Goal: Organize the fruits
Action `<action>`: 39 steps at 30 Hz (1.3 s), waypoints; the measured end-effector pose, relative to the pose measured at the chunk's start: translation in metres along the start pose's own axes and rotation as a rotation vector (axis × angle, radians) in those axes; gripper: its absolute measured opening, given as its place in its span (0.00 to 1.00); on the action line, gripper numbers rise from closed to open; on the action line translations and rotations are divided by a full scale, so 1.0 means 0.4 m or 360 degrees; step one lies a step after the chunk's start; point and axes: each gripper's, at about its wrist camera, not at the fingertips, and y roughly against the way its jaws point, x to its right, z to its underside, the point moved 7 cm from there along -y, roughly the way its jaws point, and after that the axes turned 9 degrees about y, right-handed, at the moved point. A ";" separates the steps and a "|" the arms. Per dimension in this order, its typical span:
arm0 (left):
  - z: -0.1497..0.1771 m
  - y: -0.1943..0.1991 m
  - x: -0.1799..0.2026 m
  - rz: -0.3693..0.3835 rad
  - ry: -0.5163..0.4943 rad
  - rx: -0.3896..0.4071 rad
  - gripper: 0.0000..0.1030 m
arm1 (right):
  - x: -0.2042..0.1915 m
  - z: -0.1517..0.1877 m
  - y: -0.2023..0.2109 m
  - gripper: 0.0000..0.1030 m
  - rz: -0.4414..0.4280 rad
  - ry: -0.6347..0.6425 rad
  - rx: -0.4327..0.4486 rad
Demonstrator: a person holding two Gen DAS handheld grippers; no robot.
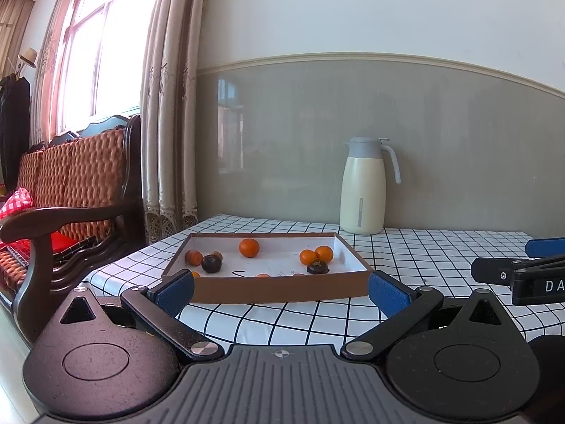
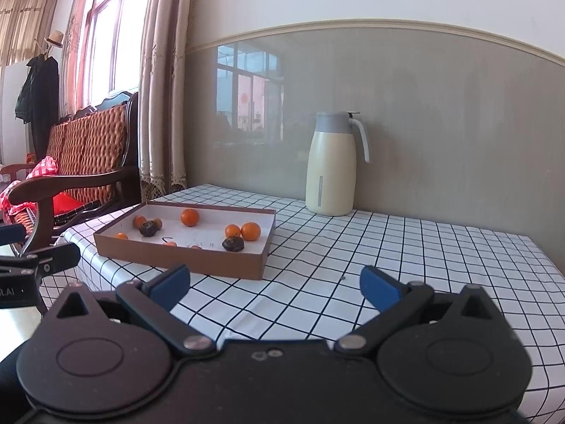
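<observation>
A shallow brown cardboard tray with a white floor lies on the checked tablecloth. In it are several oranges, such as one at the back and a pair on the right. Two dark fruits lie among them, one on the left and one on the right. My left gripper is open just before the tray's near wall, holding nothing. My right gripper is open over the cloth, right of the tray.
A cream thermos jug stands by the wall behind the tray. A wooden armchair with woven cushions sits off the table's left edge, below a curtained window. Bare checked cloth stretches to the right.
</observation>
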 end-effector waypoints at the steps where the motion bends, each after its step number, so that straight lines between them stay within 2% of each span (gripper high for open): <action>1: 0.000 -0.001 0.000 -0.0001 -0.0001 0.0000 1.00 | 0.002 -0.001 -0.002 0.94 -0.0001 -0.0002 -0.0002; 39: 0.000 0.002 0.001 -0.0008 -0.0012 0.0011 1.00 | 0.005 -0.002 -0.004 0.94 -0.0004 -0.0004 -0.0008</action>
